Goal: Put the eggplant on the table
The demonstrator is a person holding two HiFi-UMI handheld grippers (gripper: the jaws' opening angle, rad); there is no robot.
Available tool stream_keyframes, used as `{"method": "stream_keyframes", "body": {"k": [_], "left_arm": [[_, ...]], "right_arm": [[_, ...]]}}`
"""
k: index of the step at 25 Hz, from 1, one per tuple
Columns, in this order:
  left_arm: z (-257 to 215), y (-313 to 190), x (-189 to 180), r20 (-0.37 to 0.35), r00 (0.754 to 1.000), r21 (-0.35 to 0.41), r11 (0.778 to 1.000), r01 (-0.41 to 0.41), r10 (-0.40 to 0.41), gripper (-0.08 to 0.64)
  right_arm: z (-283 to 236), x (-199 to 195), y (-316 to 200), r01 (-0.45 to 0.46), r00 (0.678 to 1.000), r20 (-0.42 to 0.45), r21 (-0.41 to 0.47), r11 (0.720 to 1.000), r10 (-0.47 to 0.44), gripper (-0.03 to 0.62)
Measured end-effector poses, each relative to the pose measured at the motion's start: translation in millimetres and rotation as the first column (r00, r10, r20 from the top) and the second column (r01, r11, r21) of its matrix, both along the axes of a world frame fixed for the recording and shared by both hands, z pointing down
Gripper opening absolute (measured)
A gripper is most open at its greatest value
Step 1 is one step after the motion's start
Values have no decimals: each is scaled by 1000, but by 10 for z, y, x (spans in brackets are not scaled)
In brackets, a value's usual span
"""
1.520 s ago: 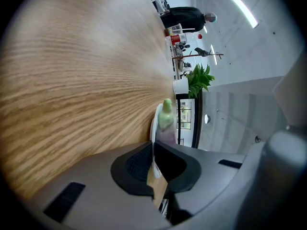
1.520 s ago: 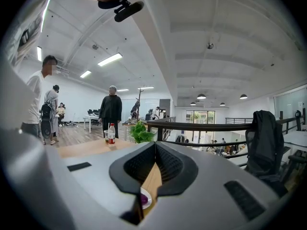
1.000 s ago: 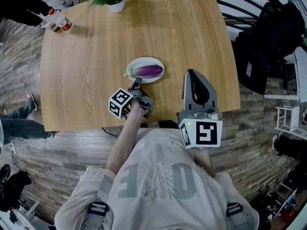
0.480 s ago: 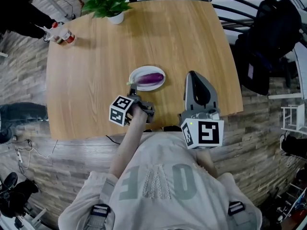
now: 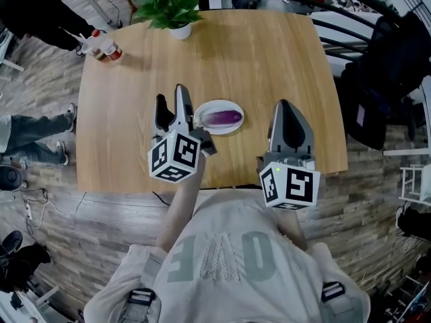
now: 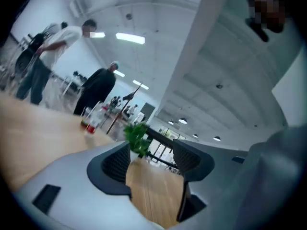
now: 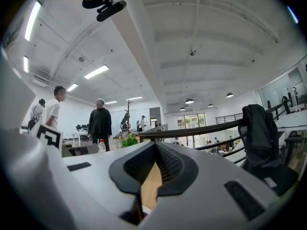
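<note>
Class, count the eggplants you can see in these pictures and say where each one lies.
1. The eggplant lies on the white plate near the front edge of the wooden table. Nothing suggests another is hidden.

Deep purple glossy eggplant on plain white oval plate. Light oak-tone wooden desk, fine straight grain, no marks. Leafy green plant in small white pot. Clear bottle, red band. Grey-brown plank floor, staggered boards. Beige sweatshirt, grey-green letters across it. Black jacket far right.
</note>
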State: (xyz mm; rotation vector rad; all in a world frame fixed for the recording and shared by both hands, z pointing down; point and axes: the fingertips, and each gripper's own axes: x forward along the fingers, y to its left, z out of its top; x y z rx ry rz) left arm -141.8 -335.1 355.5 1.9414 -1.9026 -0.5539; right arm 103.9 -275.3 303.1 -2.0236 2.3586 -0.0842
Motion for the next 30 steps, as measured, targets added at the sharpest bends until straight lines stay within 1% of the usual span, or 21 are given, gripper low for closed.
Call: {"method": "stream_keyframes", "body": {"k": [1,2,3,4,6,7,9,11,13,14,15,17,18,20,22,24,30], "left_arm": [[-267,20,32,90,996,74,997,-15,8,266],[-513,54,71,175,984,140,989,-34,9,270],[-730,98,109,249,969,197,979,-54,3,273],[-914,146,142,307,952,244,967,-71,-8,273],[-1195,234,190,388,921,317,943,-103,-30,273],[-1295,269,216,419,907,341,932,-122,-35,273],[-1428,322,277,481,876,364,917,-166,-32,273],[-1495,352,338,532,846,370,906,-206,-25,273],[-1511,351,397,558,830,364,898,-245,1,272],[-1506,350,420,566,825,360,897,-258,10,259],[-1498,354,441,577,817,356,897,-263,10,189],[-1462,371,489,609,793,338,903,-264,3,21],[-1425,373,514,622,783,319,910,-265,10,9],[-1373,376,564,632,774,288,917,-275,33,9],[-1380,393,617,645,763,285,914,-289,41,9],[-1398,407,658,662,749,286,908,-306,44,9],[-1425,429,619,677,735,283,906,-315,44,9]], "right_arm": [[-2,-20,-10,4,1000,3,1,1000,-4,18],[-3,-47,-18,10,1000,4,2,1000,-10,18],[-6,-82,-24,20,1000,4,3,1000,-20,18],[-12,-124,-28,33,999,2,8,999,-33,18],[-42,-210,-34,63,998,-11,25,998,-63,18],[-65,-250,-33,80,997,-22,37,996,-79,18],[-111,-312,-25,111,993,-42,59,992,-109,18],[-135,-341,-17,133,990,-50,69,989,-130,18],[-140,-350,-17,147,989,-48,73,987,-143,18],[-139,-350,-17,151,988,-46,73,986,-148,18],[-135,-349,-16,154,987,-43,72,985,-152,18],[-126,-352,-12,160,987,-39,70,985,-157,18],[-122,-356,-10,162,986,-40,68,984,-160,18],[-115,-365,-5,167,985,-61,59,984,-164,18],[-107,-385,-6,174,981,-96,50,984,-169,18],[-96,-418,-14,188,977,-107,45,981,-182,18],[-69,-522,-22,223,971,-103,39,974,-218,18]]}}
